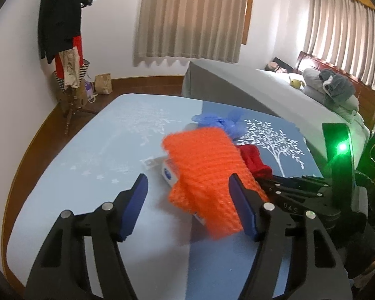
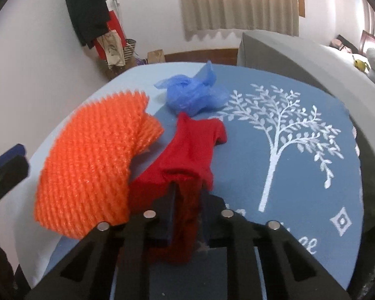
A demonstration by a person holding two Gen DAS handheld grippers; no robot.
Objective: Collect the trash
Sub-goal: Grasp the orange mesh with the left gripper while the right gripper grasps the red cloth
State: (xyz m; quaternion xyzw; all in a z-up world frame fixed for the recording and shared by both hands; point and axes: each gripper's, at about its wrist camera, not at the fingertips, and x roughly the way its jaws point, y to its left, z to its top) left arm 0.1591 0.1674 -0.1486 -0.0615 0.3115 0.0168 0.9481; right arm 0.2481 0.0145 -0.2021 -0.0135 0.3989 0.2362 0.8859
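An orange foam net (image 1: pixel 207 170) lies on the blue table mat (image 1: pixel 275 145), draped over a small white box (image 1: pixel 168 172). My left gripper (image 1: pixel 188 182) is open around the net's near end: the right pad (image 1: pixel 242 207) is against the net, while the left pad (image 1: pixel 135 205) stands clear of it. My right gripper (image 2: pixel 188 187) is shut on a red cloth (image 2: pixel 197 145) that trails forward across the mat, and it shows beside the net as the right gripper (image 1: pixel 263 177) in the left wrist view. A crumpled blue plastic bag (image 2: pixel 195 95) sits behind both.
A white tree is printed on the mat (image 2: pixel 287 130). A bed (image 1: pixel 275 87) with a grey cover and pillows stands close on the right. A coat stand (image 1: pixel 62 37) and a paper bag (image 1: pixel 103 83) are in the far left corner. A small white scrap (image 1: pixel 152 161) lies beside the box.
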